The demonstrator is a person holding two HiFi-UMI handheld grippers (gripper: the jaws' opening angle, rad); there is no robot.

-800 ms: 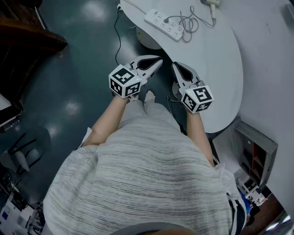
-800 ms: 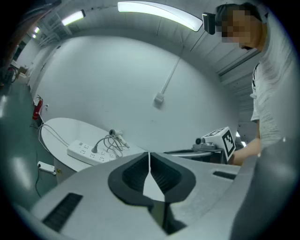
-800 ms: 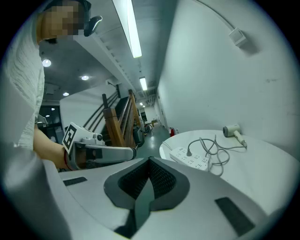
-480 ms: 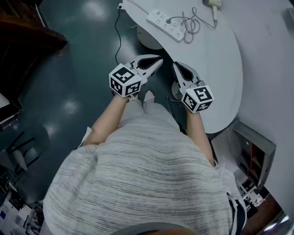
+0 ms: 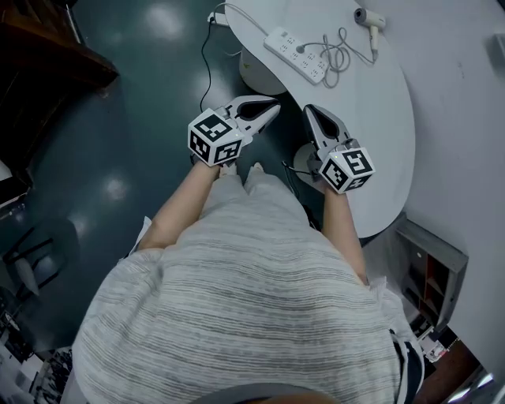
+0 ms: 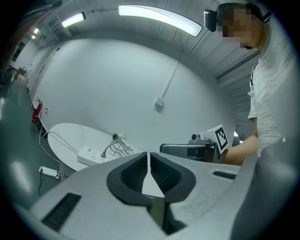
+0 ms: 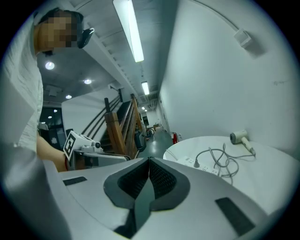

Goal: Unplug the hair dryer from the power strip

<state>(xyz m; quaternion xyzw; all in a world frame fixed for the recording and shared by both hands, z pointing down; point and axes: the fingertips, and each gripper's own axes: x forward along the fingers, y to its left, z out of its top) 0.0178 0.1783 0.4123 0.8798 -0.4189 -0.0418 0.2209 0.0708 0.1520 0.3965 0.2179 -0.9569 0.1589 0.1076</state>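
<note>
Both pairs of jaws are closed on nothing. The left gripper (image 5: 274,106) and right gripper (image 5: 308,110) hover at the near table (image 5: 379,134) edge, probably before reaching. The power strip (image 5: 298,54) lies well apart, the hair dryer (image 5: 369,17) beyond it, and its plug (image 5: 301,48) seems inserted

Near half of table (image 5: 379,150) lay bare, open to passage. Far half held power strip (image 5: 298,55), looped cord (image 5: 338,54) beside it, hair dryer (image 5: 369,19) near rim. Wall (image 5: 465,118) closed the right side.
</note>
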